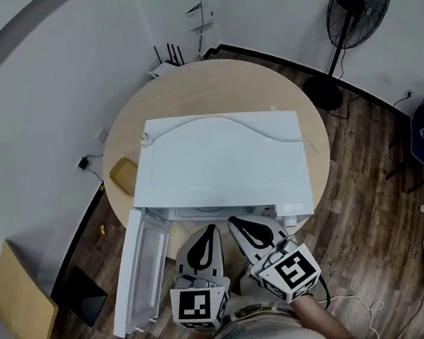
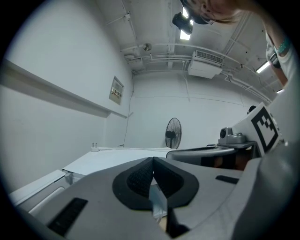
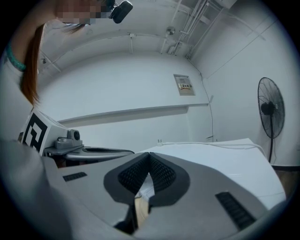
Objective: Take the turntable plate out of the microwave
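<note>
On the round wooden desk [image 1: 213, 83] the white microwave [image 1: 219, 163] sits with its door [image 1: 141, 274] swung wide, out past the desk's edge on my left. A white cord [image 1: 228, 121] trails across the microwave's top, and a small tan block [image 1: 125, 176] lies on the desk just beside its left wall.

Both grippers are at the mouth of the cavity, side by side, tips toward the opening. My left gripper [image 1: 206, 235] has its jaws pressed together; its own view shows the ribbed pads meeting tip to tip with nothing pinched between them [image 2: 152, 161]. My right gripper [image 1: 236, 224] is the same, pads closed against each other and empty [image 3: 149, 157]. Through the small gap below each pair of pads I see only a sliver of white and of wood.

As for the turntable plate, I cannot make it out. From my head the microwave's roof covers the cavity, and both gripper views look over the top of the microwave [image 3: 220, 159] rather than into it, so what the cavity holds stays hidden from me.

A standing fan [image 1: 354, 6] is on the floor well beyond the desk.
</note>
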{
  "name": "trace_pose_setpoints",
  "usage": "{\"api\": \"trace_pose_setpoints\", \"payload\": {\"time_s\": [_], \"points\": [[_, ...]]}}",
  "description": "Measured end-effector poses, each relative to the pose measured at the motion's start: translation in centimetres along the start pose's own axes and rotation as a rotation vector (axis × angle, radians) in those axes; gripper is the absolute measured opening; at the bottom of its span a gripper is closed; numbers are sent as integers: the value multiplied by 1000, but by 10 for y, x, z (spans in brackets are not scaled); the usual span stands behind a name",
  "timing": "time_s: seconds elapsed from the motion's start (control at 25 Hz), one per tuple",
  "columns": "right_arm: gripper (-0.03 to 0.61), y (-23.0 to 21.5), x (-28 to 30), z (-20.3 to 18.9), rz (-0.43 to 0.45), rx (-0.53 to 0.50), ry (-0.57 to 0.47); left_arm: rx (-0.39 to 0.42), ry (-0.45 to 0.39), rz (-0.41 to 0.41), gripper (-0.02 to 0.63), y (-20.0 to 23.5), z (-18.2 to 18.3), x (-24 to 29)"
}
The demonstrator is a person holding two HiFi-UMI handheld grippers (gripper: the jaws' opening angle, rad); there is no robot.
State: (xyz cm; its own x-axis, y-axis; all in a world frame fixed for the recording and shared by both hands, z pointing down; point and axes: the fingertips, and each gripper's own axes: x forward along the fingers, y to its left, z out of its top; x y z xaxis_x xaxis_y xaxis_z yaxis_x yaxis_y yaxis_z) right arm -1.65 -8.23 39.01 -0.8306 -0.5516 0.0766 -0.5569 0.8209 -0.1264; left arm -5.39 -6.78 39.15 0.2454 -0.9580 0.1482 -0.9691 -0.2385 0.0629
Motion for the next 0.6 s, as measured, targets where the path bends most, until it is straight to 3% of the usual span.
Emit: {"api": "trace_pose_setpoints", "payload": {"time_s": [0.32,0.6], "points": [[-9,-5,11,0,-15,-10,6,-19,-3,-5,12,12,1,3],[-9,1,27,1,-113,29,-5,-17,10,-101,12,32,3,-1]]}}
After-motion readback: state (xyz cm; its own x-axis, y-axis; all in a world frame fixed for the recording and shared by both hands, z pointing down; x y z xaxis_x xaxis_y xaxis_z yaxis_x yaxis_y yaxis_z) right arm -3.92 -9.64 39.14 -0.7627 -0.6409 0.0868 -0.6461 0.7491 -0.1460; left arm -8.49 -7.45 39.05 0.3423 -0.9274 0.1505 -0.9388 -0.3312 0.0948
